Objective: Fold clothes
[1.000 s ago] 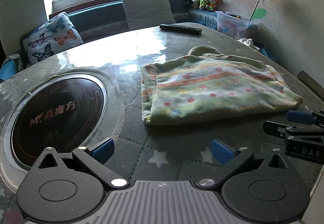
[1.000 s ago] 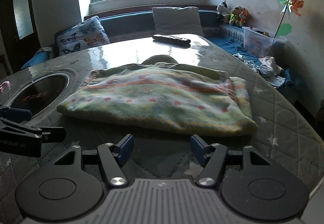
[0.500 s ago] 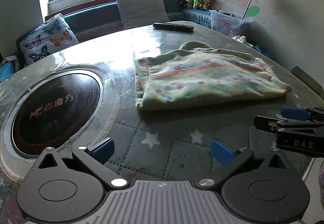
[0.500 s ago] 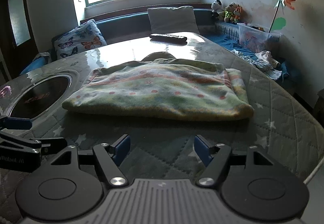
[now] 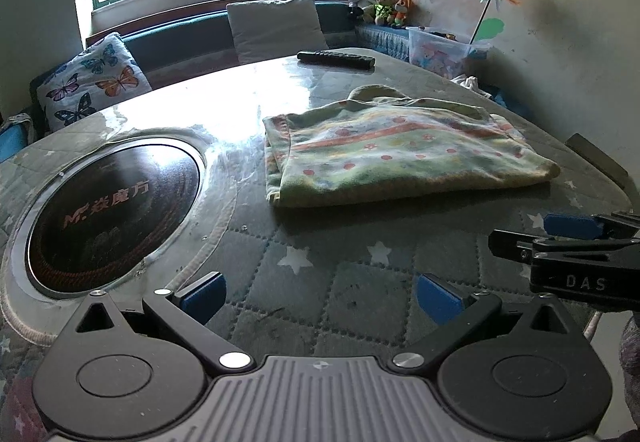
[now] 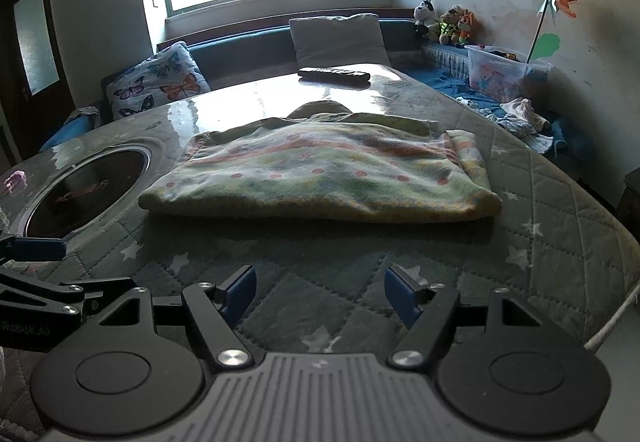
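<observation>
- Ahead of both grippers spreads the quilted table (image 5: 332,306), grey-green with pale stars; its far half is glossy under the window light.
- Set into the table, ahead and to the left of the left gripper (image 5: 320,296), is a round dark hob (image 5: 114,198) with printed lettering.
- Straight ahead of the right gripper (image 6: 320,296) lies the folded garment (image 6: 320,178), a soft green-and-orange patterned piece. It rests flat on the table, apart from both tools, with a bare strip of quilt between.
- Its long axis runs crosswise to the line the grippers point along, so the thick folded edge faces them broadside.
- From the left gripper the garment sits ahead and off to the right; from the right one it is centred. I judge the right hand the better placed for its right end, the left for the near left corner.
- Beyond the garment, at the far table edge, lies a black remote (image 6: 334,73).
- Left gripper: jaws stand wide apart, nothing between them but tabletop.
- Right gripper: jaws likewise parted, a little narrower, and empty.
- Each tool shows at the edge of the other's view, side by side and level.
</observation>
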Demonstrator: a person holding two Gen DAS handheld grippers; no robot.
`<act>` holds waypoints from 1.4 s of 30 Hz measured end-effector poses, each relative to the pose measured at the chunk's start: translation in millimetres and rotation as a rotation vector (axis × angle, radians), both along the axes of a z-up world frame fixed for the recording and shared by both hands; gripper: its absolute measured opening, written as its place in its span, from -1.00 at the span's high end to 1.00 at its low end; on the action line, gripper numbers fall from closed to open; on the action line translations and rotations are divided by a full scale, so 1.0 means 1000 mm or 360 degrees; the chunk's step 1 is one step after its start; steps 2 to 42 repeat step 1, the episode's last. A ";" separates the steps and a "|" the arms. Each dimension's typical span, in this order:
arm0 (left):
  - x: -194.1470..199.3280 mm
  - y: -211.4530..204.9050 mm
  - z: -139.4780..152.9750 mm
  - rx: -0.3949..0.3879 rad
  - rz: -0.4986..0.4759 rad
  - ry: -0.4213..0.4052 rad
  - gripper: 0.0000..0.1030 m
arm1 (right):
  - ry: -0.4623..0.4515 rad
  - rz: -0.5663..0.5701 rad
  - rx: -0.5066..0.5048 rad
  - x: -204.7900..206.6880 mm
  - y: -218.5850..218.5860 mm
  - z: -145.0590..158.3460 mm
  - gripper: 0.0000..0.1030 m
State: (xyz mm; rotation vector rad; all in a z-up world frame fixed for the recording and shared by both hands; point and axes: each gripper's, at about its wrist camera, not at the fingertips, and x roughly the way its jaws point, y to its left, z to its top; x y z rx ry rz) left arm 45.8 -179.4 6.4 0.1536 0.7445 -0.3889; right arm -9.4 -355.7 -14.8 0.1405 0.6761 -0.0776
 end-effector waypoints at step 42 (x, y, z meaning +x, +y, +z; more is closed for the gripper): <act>-0.001 0.001 0.000 -0.0002 0.0002 0.0000 -1.00 | -0.0002 0.0001 0.0001 -0.001 0.001 0.000 -0.41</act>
